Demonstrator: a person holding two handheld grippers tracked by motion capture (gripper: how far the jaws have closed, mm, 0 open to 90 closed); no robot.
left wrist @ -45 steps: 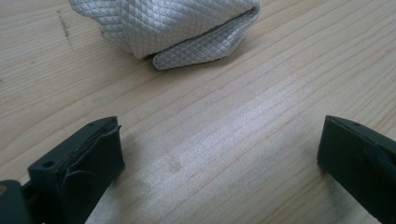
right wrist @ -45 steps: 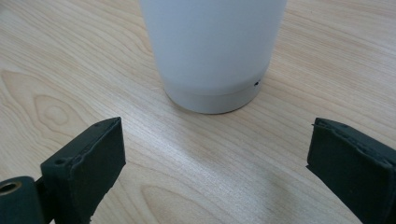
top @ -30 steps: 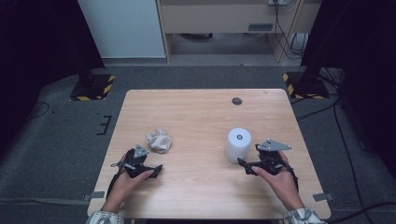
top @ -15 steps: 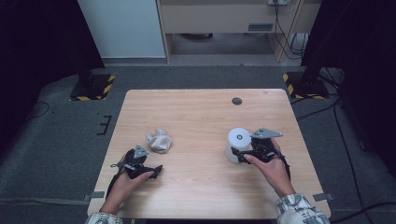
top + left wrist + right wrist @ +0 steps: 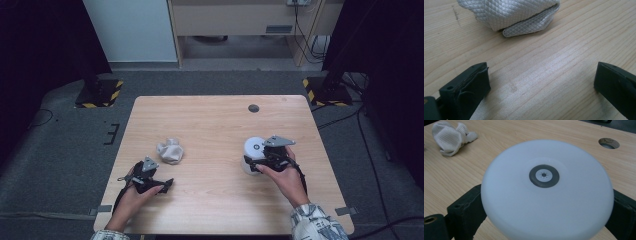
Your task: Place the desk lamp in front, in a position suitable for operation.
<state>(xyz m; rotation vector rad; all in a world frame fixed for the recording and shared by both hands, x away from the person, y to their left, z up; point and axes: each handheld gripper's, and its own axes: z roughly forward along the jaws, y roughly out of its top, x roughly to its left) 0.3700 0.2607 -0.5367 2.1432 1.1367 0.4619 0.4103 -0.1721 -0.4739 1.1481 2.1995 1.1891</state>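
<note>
A wooden table (image 5: 210, 125) holds a white cylinder lamp (image 5: 253, 152) near right, flanked by the right gripper (image 5: 260, 162), whether clamped is unclear. Near left, a crumpled white cloth (image 5: 170, 151) lies beyond the wide-open, empty left gripper (image 5: 162, 184).

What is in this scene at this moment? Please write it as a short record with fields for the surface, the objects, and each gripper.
surface: wooden table with a round hole near its far edge
object 1: white cylinder, upright, a dark ring on its top
object 2: crumpled white cloth, lying left of the middle
right gripper: one jaw on each side of the white cylinder; contact cannot be judged
left gripper: jaws wide apart, nothing between them, pointing toward the crumpled white cloth, apart from it
</note>
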